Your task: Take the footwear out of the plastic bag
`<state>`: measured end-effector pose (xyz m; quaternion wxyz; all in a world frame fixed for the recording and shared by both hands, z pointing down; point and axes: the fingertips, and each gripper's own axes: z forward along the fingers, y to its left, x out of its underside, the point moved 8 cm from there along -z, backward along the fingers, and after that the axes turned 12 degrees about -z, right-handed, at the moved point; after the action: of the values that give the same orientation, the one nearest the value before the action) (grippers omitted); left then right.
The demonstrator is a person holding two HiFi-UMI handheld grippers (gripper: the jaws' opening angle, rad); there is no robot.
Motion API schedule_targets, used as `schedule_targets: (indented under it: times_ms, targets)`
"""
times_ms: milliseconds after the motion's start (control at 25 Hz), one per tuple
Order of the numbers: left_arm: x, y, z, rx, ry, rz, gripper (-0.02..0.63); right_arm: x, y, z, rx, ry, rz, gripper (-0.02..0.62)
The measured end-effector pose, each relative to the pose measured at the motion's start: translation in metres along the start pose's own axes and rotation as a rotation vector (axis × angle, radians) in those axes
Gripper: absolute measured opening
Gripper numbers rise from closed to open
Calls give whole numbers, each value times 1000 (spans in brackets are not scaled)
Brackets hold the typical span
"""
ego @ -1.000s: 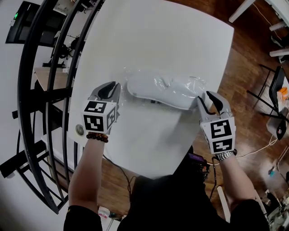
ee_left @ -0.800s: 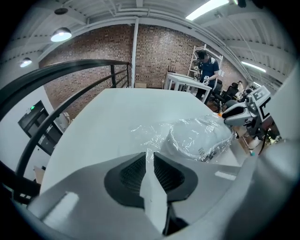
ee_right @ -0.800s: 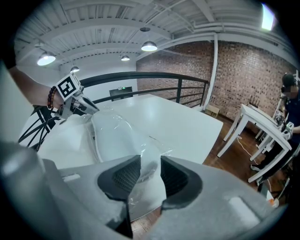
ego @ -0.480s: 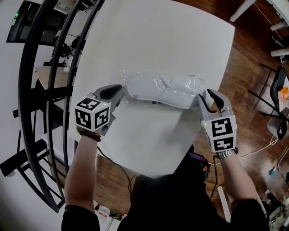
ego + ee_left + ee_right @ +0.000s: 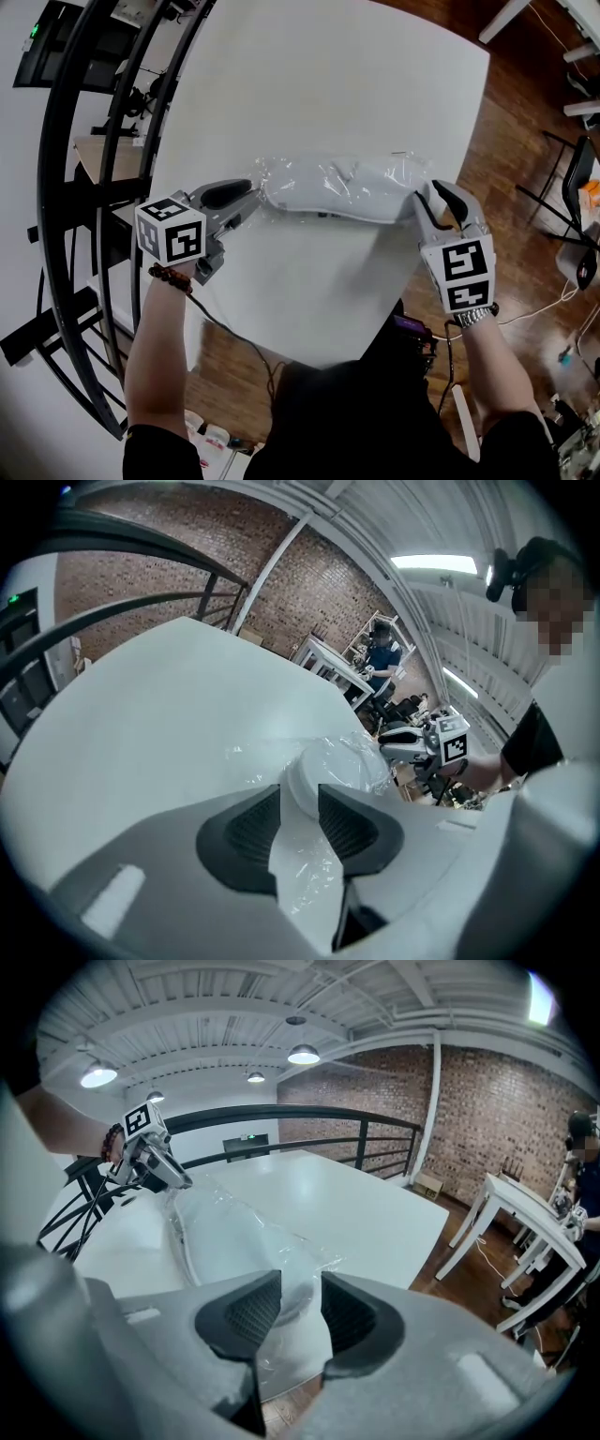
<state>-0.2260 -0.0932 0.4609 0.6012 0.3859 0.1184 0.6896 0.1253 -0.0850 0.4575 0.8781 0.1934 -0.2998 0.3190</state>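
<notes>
Freeing the shoe [image 5: 319, 192] is barely started. The plastic bag [image 5: 401, 174] is clamped by right gripper [image 5: 298, 1290]; left gripper [image 5: 300, 806], just opened around the shoe tip, needs reclosing.

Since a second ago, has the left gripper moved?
Yes. The left gripper has shifted left, toward the left edge of the table, and rolled; its jaws have just been opening, with the plastic bag between them.

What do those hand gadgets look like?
The left gripper and right gripper are light grey, with black ribbed pads and black-and-white marker cubes. Beaded bracelet left, watch right, black short sleeves. Left jaws have just been opening, plastic bag between.
</notes>
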Motion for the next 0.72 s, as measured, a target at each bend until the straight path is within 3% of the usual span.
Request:
schedule_targets:
  times_ms: [200,400,720]
  targets:
    - [3,-1,0,45,34,-22,142,0,-1,-1,-1,-16,4,120]
    - [2,-2,9,104,91,-101,141,-1,1,-2,1,-21,-12,120]
    - [-7,-1,17,80,236,-154,158,-1,1,-3,-16,-49,-38,118]
